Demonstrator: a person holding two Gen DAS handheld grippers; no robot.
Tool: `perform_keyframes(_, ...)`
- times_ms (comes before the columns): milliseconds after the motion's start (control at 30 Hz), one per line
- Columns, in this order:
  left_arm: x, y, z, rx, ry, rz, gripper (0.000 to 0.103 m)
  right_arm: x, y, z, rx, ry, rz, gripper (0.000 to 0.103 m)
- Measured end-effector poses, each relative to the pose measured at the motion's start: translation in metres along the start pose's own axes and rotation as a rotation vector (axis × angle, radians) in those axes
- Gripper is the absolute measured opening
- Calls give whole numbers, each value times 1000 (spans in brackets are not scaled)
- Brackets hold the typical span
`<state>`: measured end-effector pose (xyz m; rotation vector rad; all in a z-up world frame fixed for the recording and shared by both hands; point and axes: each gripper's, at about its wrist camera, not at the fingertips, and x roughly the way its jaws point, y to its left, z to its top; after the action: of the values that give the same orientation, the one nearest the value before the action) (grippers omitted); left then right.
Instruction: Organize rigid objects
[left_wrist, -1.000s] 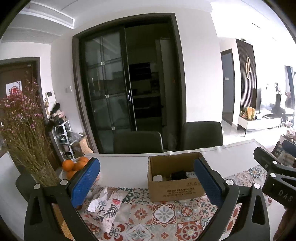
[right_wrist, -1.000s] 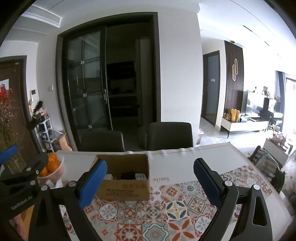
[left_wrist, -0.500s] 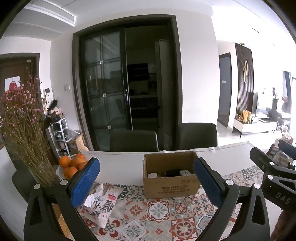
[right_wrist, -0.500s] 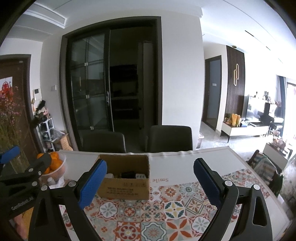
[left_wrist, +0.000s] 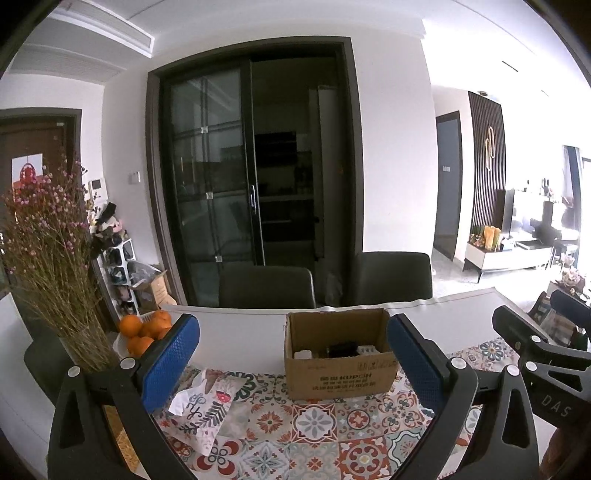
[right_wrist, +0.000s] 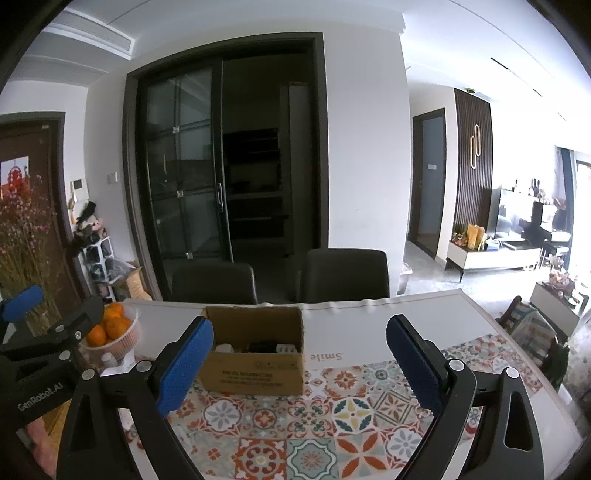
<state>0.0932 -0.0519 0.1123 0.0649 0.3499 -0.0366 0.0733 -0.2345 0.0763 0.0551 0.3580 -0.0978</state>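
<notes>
Starting at the far left, we've got a bunch of dried pink flowers (left_wrist: 48, 266) standing at the table's left edge, with a white basket of oranges (right_wrist: 110, 330) just right of it. Near those, a patterned tissue pack (left_wrist: 207, 410) lies on the tiled table mat (left_wrist: 332, 424), with some white tissue sticking out of it.

Our left gripper (left_wrist: 291, 365) hovers above the near side of the table, jaws spread wide with nothing between the blue pads (left_wrist: 170, 362). Looking past it, the cardboard box (left_wrist: 340, 358) sits open-topped in the middle of the table, on the far edge of the mat. We can see a few small items (left_wrist: 340, 349) down inside, something white, something dark, but they're too small to name.

Our right gripper (right_wrist: 295, 365) is just right of the left one, also wide open and empty. From its camera the box is left of center, and the word "Smile" shows on the white table (right_wrist: 369, 325) beside it. Two dark chairs (right_wrist: 347, 275) stand at the far side.
</notes>
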Motion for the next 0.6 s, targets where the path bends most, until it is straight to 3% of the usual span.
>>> perform_keyframes(600, 1, -3, -1, 6, -3, -6, 103, -2, -6, -1, 3, 2, 2, 96)
